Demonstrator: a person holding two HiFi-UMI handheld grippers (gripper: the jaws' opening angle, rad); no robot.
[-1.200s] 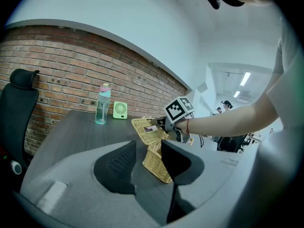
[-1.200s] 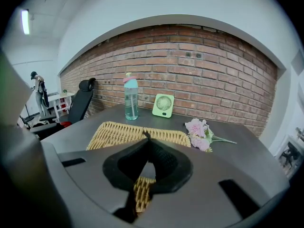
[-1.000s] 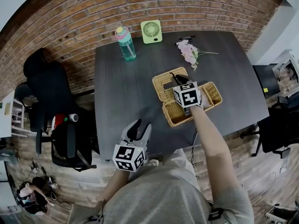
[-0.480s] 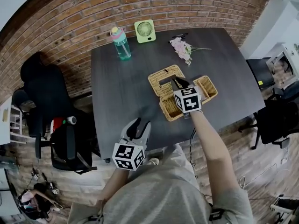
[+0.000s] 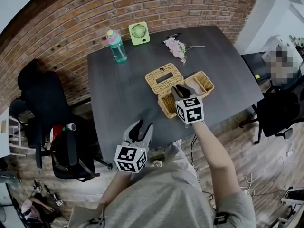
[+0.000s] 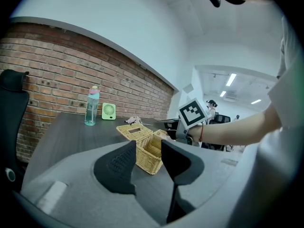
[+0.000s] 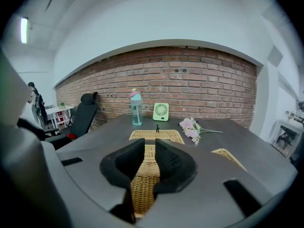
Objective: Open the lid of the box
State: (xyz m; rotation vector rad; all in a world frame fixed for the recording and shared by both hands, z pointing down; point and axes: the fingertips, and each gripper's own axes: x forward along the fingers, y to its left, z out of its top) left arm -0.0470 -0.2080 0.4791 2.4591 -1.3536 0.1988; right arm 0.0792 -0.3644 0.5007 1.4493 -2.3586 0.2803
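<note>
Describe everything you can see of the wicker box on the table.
The wicker box is rectangular, woven of tan straw-like strands, and sits on the dark table towards its near edge. It stands open: its lid, with an oblong slot in the middle, is swung back on the far side. The right gripper hovers over its middle, jaws slightly apart, hiding part of the inside.

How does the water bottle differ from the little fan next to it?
The water bottle is tall, slim and see-through teal with a pink cap; the fan is squat, square and pale green. The bottle stands nearer the table's left edge. Both stand upright by the brick wall.
</note>
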